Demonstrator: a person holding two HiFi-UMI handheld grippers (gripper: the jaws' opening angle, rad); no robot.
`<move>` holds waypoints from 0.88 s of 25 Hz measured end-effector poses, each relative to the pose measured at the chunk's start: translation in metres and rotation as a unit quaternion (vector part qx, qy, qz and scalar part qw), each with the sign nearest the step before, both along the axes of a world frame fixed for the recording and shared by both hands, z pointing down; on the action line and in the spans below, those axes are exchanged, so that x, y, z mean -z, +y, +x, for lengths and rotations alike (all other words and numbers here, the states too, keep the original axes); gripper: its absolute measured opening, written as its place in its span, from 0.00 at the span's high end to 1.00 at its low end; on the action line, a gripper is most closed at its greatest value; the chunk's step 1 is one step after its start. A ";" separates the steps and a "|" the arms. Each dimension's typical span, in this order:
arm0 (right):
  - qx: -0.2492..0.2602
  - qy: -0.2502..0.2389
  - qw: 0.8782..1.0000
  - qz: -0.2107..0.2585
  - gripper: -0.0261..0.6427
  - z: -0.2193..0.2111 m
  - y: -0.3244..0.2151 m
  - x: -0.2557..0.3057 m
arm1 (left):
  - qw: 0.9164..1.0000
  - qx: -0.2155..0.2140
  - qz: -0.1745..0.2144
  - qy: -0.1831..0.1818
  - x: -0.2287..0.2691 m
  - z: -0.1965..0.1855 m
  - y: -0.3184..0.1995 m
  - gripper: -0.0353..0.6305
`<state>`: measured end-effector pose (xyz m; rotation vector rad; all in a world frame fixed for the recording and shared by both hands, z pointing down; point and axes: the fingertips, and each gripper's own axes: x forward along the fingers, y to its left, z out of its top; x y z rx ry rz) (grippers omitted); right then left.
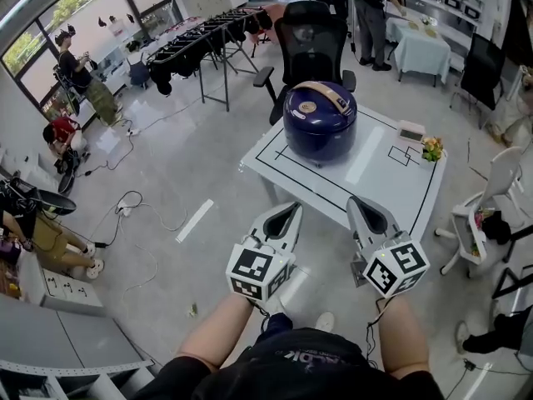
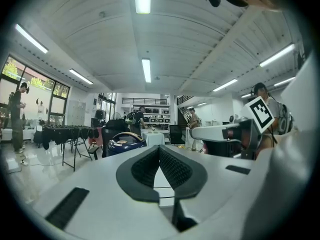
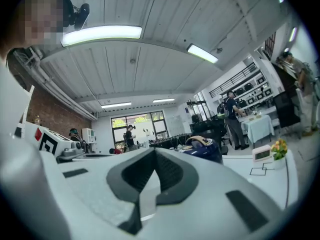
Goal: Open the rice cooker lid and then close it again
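Observation:
A dark blue rice cooker [image 1: 320,122] with a tan handle across its closed lid stands on the far-left part of a white table [image 1: 391,177]. My left gripper [image 1: 291,210] and right gripper [image 1: 356,204] hang side by side short of the table's near edge, both shut and empty, well apart from the cooker. The left gripper view shows the cooker [image 2: 122,144] small and far beyond the shut left gripper [image 2: 159,149]. In the right gripper view the cooker [image 3: 204,148] lies past the shut right gripper [image 3: 154,152], to its right.
A small white clock [image 1: 410,131] and a little flower pot [image 1: 431,148] sit at the table's far right. A black office chair [image 1: 311,36] stands behind the cooker. A white chair [image 1: 498,202] is to the right. People and a clothes rack [image 1: 208,38] fill the room's back.

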<state>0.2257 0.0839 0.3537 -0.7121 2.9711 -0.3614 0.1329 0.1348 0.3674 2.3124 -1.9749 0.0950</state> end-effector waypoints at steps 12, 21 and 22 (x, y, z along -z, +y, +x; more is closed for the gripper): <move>-0.069 -0.028 0.997 0.021 0.76 -0.076 -0.026 0.020 | 0.999 -0.035 -0.005 -0.022 -0.002 -0.093 -0.028 0.50; -0.110 -0.041 0.993 0.015 0.75 -0.116 -0.046 0.022 | 0.998 -0.063 0.005 -0.024 0.004 -0.151 -0.045 0.48; -0.113 -0.039 0.993 0.015 0.75 -0.118 -0.048 0.022 | 0.998 -0.066 0.006 -0.024 0.004 -0.153 -0.047 0.48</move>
